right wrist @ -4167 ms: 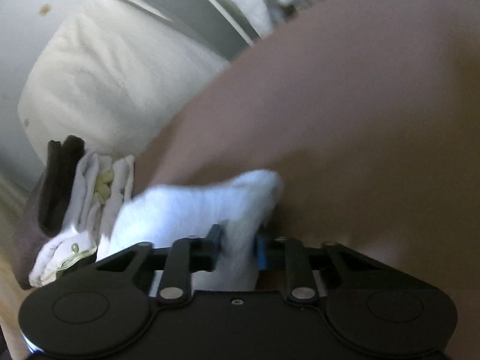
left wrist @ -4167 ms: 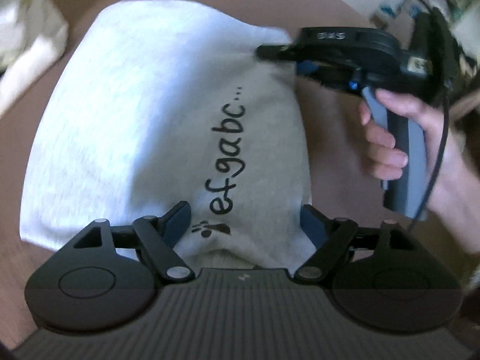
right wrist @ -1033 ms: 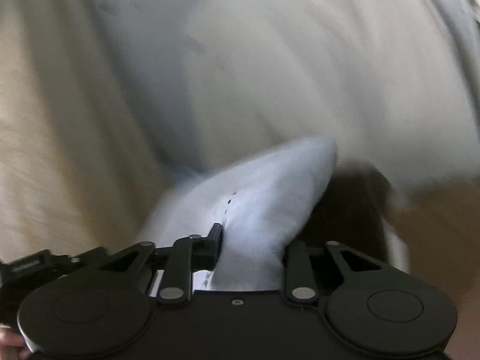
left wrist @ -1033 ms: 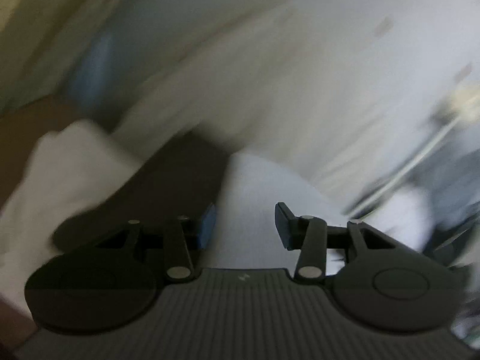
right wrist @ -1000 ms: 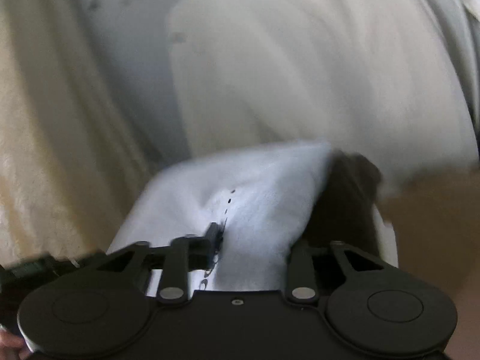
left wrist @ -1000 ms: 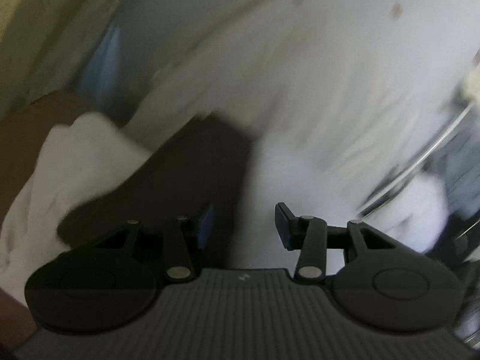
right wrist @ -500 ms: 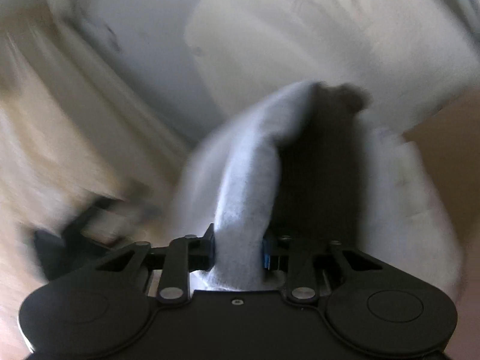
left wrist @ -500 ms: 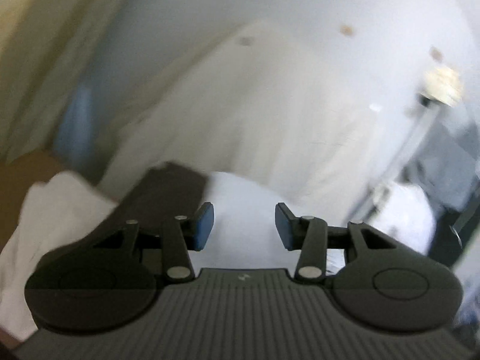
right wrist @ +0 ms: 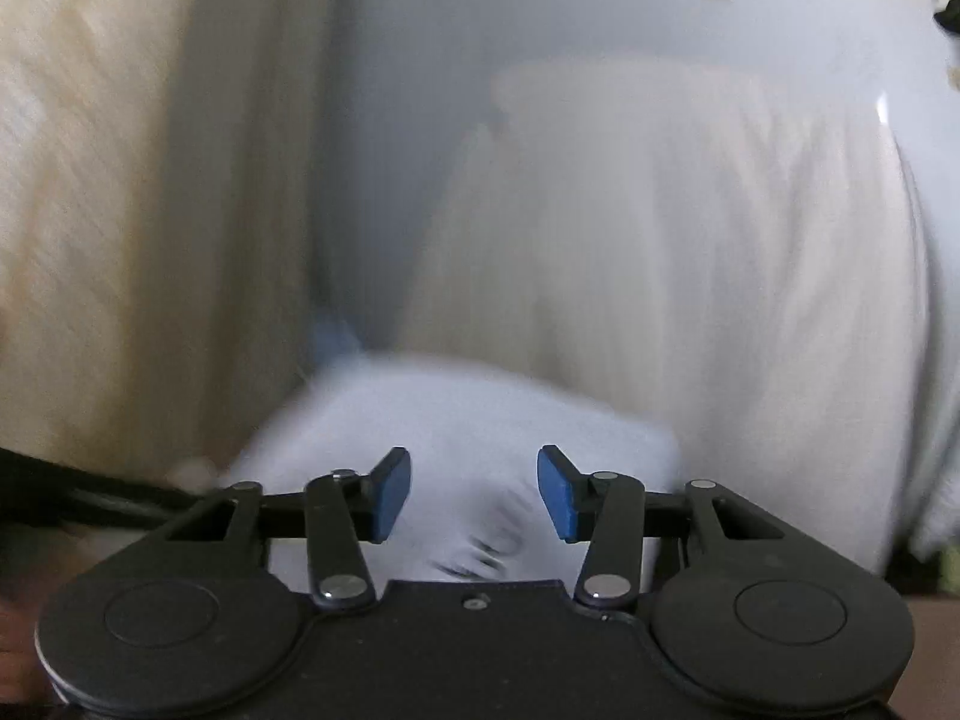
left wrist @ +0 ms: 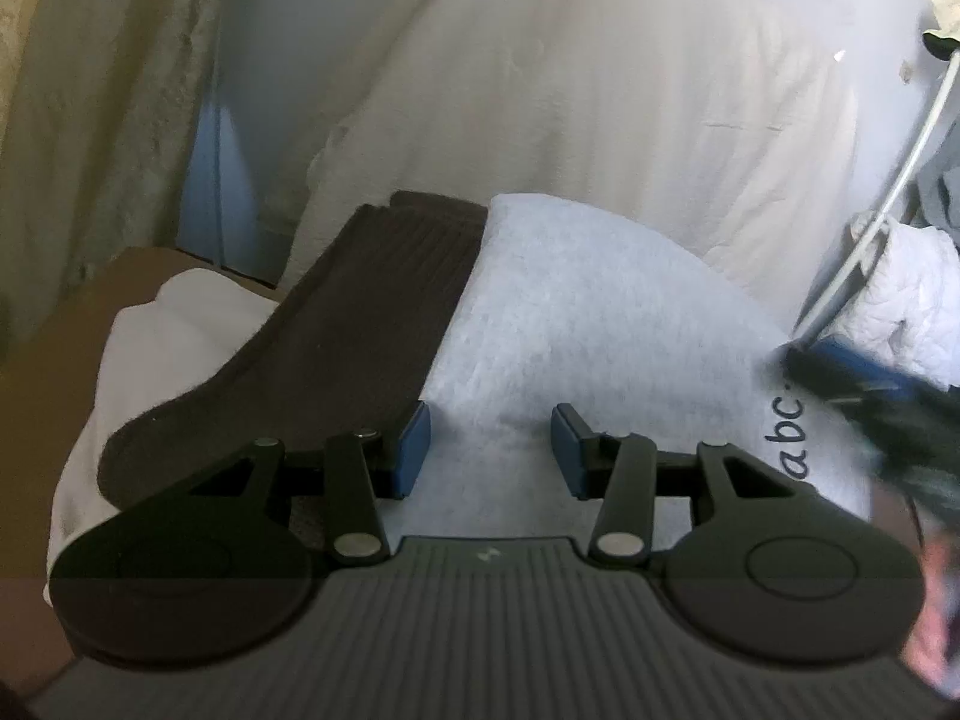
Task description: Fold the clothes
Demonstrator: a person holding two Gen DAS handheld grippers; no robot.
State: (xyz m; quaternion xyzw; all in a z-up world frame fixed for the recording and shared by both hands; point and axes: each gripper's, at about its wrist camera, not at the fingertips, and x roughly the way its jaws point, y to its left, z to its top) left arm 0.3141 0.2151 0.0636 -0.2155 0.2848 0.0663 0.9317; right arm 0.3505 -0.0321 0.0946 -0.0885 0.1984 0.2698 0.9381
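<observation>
On the far left of the left wrist view, a bare strip of brown counter point(left wrist: 36, 420) shows beside a white garment point(left wrist: 162, 330) lying at the bottom of a stack. A dark brown ribbed piece point(left wrist: 360, 324) lies on top of it, its near edge curling down. Right of that, touching it, sits the folded grey-white sweatshirt point(left wrist: 600, 324) with black script "abc" near its right edge.

The left claw point(left wrist: 491, 444) has its blue pads point(left wrist: 411, 444) apart, the sweatshirt between and beneath them; neither pad visibly presses the cloth. At the right edge the right claw is a dark blur at the sweatshirt's lettered side.

In the right wrist view, heavily blurred, the right claw point(right wrist: 474, 495) also stands with pads point(right wrist: 390, 495) apart above the pale fleece point(right wrist: 456, 420). Its jaws have just been opening, and nothing is pinched between them.

The sweatshirt looks soft, thick and light: fleecy, limp, likely to sag and unfold if lifted by 1 layer. It should not slip much on rubber pads. A sound hold would be at the folded edge, pinching all layers together, 1 claw at each end, so the fold stays intact. The brown piece looks thinner and floppier.
</observation>
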